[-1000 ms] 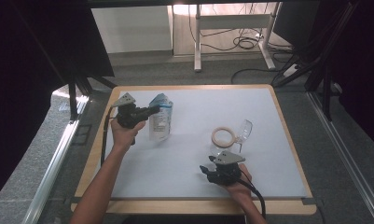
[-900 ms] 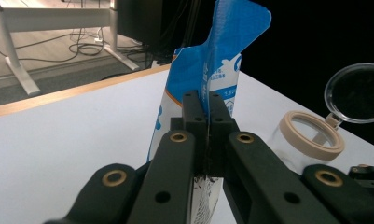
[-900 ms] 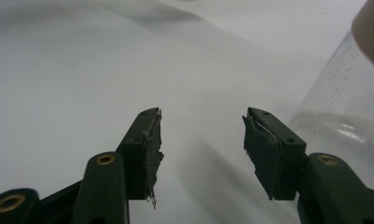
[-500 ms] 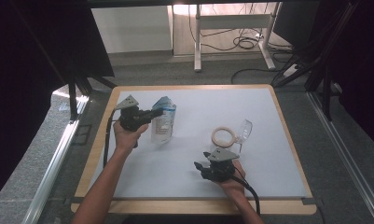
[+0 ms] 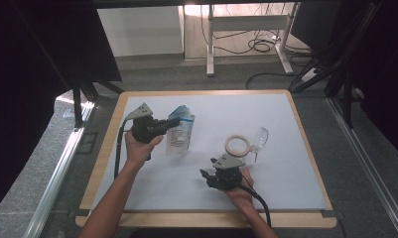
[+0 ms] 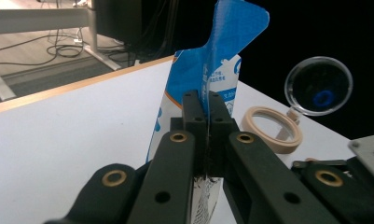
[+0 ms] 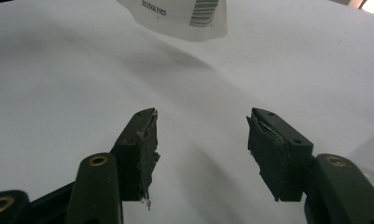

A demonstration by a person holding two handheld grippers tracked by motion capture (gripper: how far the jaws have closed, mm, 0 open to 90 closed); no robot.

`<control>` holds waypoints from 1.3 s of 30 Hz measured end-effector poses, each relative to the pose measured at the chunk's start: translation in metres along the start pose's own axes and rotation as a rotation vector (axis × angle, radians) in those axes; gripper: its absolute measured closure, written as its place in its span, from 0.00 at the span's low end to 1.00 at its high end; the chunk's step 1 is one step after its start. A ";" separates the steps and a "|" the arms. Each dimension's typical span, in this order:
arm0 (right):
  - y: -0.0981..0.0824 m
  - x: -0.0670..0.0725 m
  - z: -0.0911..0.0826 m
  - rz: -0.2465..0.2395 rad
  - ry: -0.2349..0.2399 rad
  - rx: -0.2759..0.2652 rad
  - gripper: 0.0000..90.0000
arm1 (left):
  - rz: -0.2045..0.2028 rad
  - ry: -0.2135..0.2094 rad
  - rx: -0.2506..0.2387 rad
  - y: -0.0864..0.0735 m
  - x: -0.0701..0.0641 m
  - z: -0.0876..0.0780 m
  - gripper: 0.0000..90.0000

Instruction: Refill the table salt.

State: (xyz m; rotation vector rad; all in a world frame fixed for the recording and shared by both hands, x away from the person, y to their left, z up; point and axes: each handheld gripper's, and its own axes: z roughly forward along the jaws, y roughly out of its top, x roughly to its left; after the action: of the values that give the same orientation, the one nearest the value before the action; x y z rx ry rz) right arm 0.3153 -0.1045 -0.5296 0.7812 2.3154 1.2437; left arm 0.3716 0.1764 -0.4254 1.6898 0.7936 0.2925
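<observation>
Nearest, the right gripper hangs with nothing between its jaws while the left gripper pinches a pouch.
Just now the right jaws have been opening, and they stand apart over the white table; farther in, the left jaws are closed tight on the blue-and-white pouch's edge, holding it above the table's left half; beyond the right hand lie a tan ring and, touching it, a clear round lid.
</observation>
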 end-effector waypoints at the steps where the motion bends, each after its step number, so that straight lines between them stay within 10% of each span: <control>1: 0.001 0.001 0.002 -0.003 -0.006 0.003 0.47 | -0.001 -0.002 0.000 0.000 -0.002 0.000 1.00; 26: 0.028 0.018 0.049 -0.052 -0.118 0.053 0.43 | 0.023 -0.036 0.012 0.005 -0.024 0.006 1.00; 39: 0.028 0.017 0.055 0.008 -0.126 0.018 0.43 | 0.032 -0.075 0.010 0.008 -0.035 0.003 1.00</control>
State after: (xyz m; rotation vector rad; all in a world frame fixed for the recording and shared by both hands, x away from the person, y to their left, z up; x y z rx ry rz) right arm 0.3419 -0.0474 -0.5364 0.8506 2.2270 1.1446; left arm 0.3503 0.1515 -0.4114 1.7144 0.7143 0.2463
